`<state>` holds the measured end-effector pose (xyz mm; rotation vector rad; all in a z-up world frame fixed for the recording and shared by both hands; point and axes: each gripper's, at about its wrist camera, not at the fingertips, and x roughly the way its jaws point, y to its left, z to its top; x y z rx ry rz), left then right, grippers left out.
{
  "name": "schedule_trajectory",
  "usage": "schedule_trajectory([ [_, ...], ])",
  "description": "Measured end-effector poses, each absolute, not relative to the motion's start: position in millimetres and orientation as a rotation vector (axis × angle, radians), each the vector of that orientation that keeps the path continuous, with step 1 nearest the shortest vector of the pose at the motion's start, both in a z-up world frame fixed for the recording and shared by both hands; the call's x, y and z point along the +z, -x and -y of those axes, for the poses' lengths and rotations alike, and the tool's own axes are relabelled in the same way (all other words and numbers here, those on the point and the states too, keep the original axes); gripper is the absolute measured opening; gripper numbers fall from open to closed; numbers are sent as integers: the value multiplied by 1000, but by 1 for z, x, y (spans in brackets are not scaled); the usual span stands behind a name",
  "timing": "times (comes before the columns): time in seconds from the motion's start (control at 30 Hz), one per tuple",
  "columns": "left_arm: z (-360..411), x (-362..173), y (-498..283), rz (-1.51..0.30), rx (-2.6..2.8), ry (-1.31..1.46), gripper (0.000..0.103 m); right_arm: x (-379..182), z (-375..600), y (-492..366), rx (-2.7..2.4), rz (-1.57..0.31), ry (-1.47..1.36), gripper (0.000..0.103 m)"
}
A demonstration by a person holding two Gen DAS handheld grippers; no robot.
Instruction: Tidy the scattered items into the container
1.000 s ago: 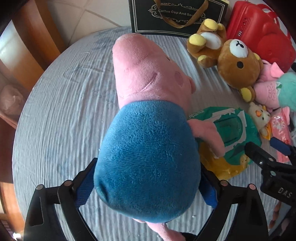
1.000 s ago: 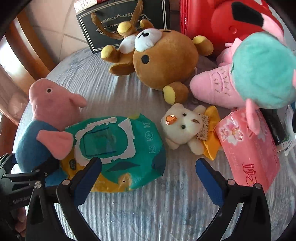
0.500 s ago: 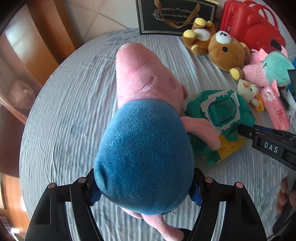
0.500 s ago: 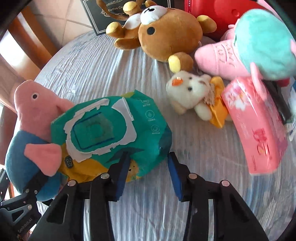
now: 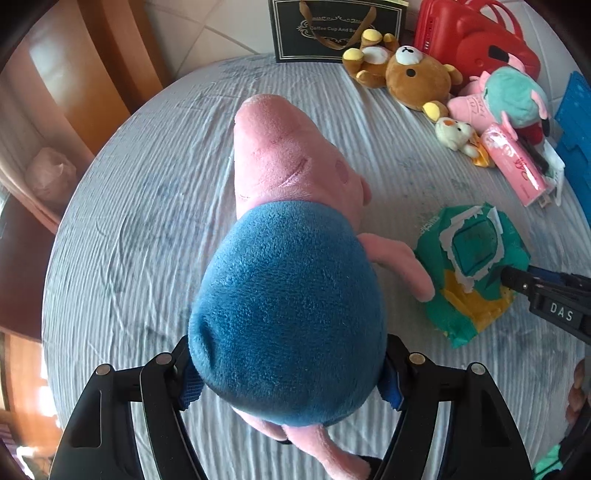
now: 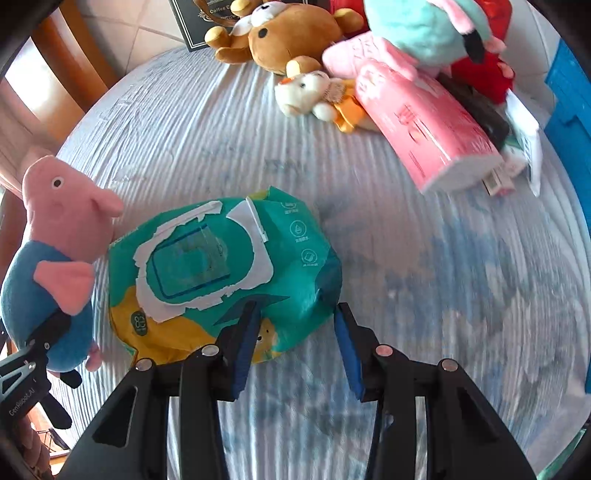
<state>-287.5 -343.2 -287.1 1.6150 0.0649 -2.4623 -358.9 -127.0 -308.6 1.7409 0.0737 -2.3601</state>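
My left gripper (image 5: 291, 384) is shut on a pink pig plush with a blue body (image 5: 288, 295) and holds it above the grey cloth; it shows at the left in the right wrist view (image 6: 55, 258). My right gripper (image 6: 295, 343) is shut on the near corner of a green wet-wipes pack (image 6: 221, 273), lifted slightly; the pack also shows in the left wrist view (image 5: 469, 269). A blue crate (image 5: 576, 125) stands at the right edge, also in the right wrist view (image 6: 569, 96).
At the back lie a brown bear plush (image 5: 406, 74), a small white plush (image 5: 456, 134), a pink tissue pack (image 6: 424, 129), a teal-and-pink plush (image 5: 513, 99), a red bag (image 5: 476, 40) and a black gift bag (image 5: 336, 29). Wooden chairs (image 5: 92, 81) stand left.
My right gripper has closed on the wipes pack's corner and raised it. My left gripper has lifted the pig plush higher and pulled back from the toys.
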Motion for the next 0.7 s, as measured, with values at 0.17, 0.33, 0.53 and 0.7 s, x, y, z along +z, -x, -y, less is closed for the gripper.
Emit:
schedule_trajectory([
  [0.17,333,-287,284,-48,-2455,-1615,73,-311,121,357,-2352,-25,-1737,63],
  [0.33,326,-289,286,-20,-2448,-1602,74,-311,118,360,-2352,21,-1703,69],
  [0.53,324,-292,289,-11,-2447,-1599,75,-321,123,363,-2327,78,-1713,55],
  [0.7,326,-295,288,-27,-2451,-1602,75,-322,124,363,-2330,98,-1703,56],
])
